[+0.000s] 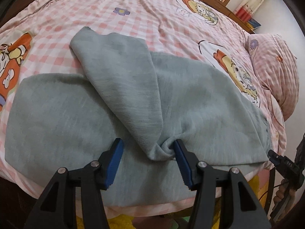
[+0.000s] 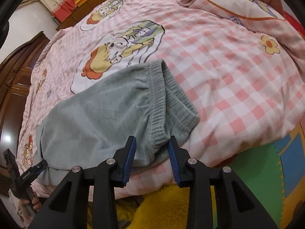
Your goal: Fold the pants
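pants (image 1: 171, 99) are laid grey-green on a pink checked bedspread (image 1: 133, 9), near the bed's near edge.
in the left wrist view, the left gripper (image 1: 146, 150) is seen parted over a leg, its right pad against a bunched fold, nothing clamped. in the right wrist view, the right gripper (image 2: 151, 145) is seen parted around the ribbed waistband (image 2: 158, 103), which is not pinched.

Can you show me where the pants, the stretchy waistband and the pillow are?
pants (image 1: 190, 103), left wrist view, on the folded-over grey cloth
waistband (image 2: 171, 87), right wrist view, on its ribbed band
pillow (image 1: 276, 64), left wrist view, on its checked cover
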Tool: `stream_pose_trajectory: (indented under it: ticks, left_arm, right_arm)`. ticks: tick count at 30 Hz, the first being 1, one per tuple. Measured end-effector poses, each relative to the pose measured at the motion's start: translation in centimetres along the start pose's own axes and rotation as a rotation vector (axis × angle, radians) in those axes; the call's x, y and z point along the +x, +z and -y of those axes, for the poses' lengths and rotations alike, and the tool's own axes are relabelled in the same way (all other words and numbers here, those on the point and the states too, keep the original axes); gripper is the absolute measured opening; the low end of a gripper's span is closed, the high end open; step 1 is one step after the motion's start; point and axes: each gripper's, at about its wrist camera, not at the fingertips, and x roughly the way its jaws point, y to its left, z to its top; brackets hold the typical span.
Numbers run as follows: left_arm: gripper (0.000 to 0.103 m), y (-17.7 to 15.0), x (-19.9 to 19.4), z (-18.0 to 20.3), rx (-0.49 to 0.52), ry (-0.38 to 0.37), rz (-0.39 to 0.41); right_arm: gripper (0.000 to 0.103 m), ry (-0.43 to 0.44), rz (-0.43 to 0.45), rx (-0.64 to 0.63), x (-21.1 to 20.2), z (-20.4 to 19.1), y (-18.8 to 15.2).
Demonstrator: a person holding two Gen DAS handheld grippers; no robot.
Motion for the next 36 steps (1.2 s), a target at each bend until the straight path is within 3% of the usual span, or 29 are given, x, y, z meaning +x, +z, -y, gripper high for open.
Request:
stream_pose_trajectory:
  ticks: [5, 18, 24, 36]
  left_arm:
    - [0.058, -0.1, 0.0, 0.5, 0.014, 0.003, 0.004]
    - [0.058, -0.2, -0.1, 0.0, -0.021, -0.057, 0.012]
    - [0.058, -0.3, -0.1, -0.4, -0.031, -0.071, 0.016]
    - [0.058, -0.3, 0.3, -0.2, -0.02, -0.043, 0.016]
  right_arm:
    - [0.035, 0.02, 0.04, 0.024, -0.8, -0.4, -0.4]
    - [0.035, 0.02, 0.024, 0.104, -1.7, 0.6, 0.3]
    - [0.035, -0.055, 0.013, 0.091, -0.6, 0.3, -0.4]
    - [0.035, 0.017, 0.011, 0.185, -0.9, 1.7, -0.5]
